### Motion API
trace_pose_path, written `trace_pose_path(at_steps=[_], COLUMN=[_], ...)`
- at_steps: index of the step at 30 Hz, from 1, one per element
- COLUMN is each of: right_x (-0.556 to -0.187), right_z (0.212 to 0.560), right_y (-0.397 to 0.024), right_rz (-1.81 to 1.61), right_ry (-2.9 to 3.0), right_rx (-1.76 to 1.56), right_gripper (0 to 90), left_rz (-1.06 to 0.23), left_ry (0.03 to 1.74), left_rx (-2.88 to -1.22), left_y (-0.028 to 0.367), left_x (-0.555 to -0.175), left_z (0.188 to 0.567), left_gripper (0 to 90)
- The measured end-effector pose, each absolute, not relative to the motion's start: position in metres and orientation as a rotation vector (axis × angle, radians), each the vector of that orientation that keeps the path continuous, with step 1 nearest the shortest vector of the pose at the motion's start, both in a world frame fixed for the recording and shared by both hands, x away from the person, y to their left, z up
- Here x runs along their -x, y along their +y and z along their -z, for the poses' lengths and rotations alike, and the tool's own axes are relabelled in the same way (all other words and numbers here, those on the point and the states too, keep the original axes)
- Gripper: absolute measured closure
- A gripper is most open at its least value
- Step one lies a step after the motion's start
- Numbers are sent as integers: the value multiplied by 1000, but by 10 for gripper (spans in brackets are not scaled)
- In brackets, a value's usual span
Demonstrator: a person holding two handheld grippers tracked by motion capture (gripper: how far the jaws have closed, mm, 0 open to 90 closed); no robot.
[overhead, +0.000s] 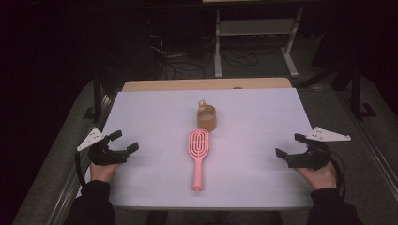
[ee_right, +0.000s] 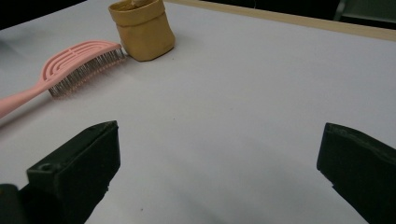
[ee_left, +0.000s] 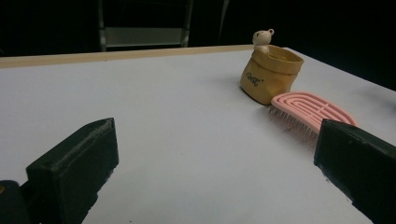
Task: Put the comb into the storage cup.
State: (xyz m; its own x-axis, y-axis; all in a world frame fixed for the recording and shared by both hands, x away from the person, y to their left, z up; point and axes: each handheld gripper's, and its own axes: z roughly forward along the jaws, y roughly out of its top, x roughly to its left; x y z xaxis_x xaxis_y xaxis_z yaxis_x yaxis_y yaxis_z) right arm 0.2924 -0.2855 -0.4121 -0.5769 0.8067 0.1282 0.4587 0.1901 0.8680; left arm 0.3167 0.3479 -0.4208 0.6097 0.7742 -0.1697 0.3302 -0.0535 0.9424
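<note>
Pink brush (overhead: 199, 157) lies flat midway between the two grippers, well apart from both, bristles down, its head just beside a tan pouch (overhead: 207, 117) beyond it. Left gripper (overhead: 123, 141) rests at the table's (overhead: 155, 112) left edge, jaws wide apart, nothing between them. Right gripper (overhead: 291, 145) mirrors it, jaws likewise spread and empty.

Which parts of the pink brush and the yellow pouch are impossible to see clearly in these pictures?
- Pink plastic hairbrush: left gripper view, handle hidden behind the black jaw.
- Same brush: right gripper view, handle end cut off by the left edge.
- Mustard-yellow fabric pouch: left gripper view, printed word too small; inside hidden by its rim.
</note>
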Motion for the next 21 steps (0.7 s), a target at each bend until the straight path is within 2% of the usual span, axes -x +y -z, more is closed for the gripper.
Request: trace_pose_path(at_steps=[21], right_x=[-292], right_z=[414], right_y=[-284], right_rz=[-1343], right_ry=[2137], right_rx=[-1189], right_gripper=[0], left_rz=[-459], left_ry=[917], left_rx=[-1644], left_y=[347], left_x=[-317], left_z=[419], left_gripper=[0])
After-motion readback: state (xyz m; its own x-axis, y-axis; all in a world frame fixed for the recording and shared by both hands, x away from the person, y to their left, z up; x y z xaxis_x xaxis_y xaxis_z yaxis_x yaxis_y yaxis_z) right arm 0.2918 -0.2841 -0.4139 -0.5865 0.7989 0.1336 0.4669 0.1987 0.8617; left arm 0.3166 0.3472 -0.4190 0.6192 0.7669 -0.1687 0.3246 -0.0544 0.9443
